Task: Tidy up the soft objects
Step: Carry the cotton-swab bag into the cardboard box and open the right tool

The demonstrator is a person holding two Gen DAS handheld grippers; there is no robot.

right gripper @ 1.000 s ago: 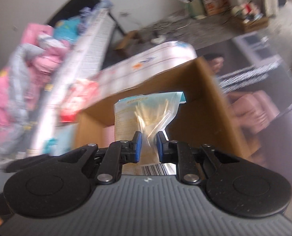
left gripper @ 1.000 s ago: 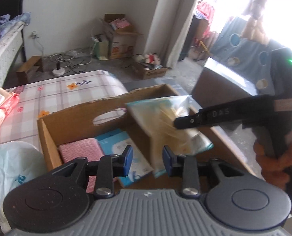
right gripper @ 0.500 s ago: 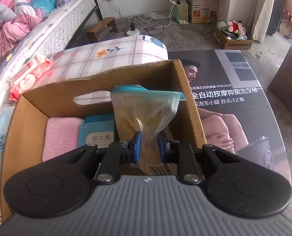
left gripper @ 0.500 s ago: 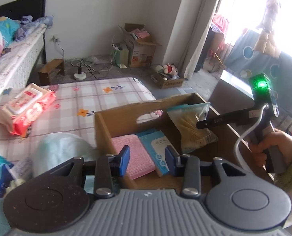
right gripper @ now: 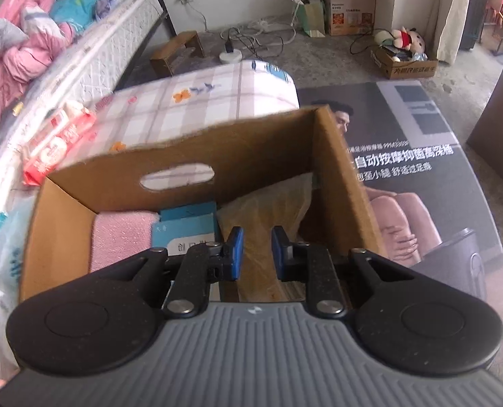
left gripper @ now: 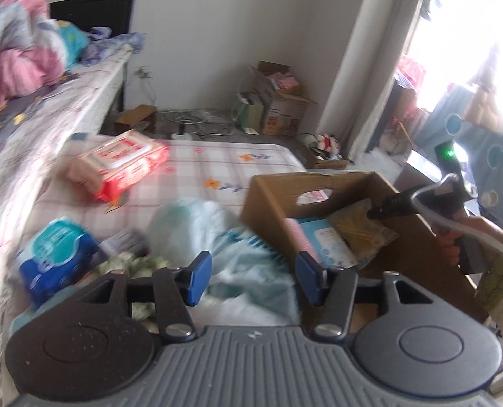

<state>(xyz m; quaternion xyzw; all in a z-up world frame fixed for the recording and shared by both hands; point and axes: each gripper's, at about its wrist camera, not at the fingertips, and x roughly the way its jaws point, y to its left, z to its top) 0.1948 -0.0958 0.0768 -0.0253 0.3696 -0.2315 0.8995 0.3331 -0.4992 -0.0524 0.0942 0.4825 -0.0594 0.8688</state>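
Checked bedding [left gripper: 217, 162] carries a red wipes pack [left gripper: 119, 166] far left and a cardboard box [right gripper: 190, 156] on the right. Inside lie a pink cloth [right gripper: 119, 237], blue packet [right gripper: 187, 227] and yellowish bag [right gripper: 268, 207]. Both the left gripper [left gripper: 249, 273] and right gripper [right gripper: 254, 254] gape empty, a pale blue bag [left gripper: 197, 230] just beyond the left one.

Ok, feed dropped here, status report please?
Both grippers open: left, right. Yellow bag lies in cardboard box. Pale plastic bag ahead of left.

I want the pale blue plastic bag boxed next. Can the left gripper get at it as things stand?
Probably yes. The left gripper is open, and the pale blue plastic bag lies right ahead of its fingertips on the checked mattress, outside the cardboard box, with nothing over it.
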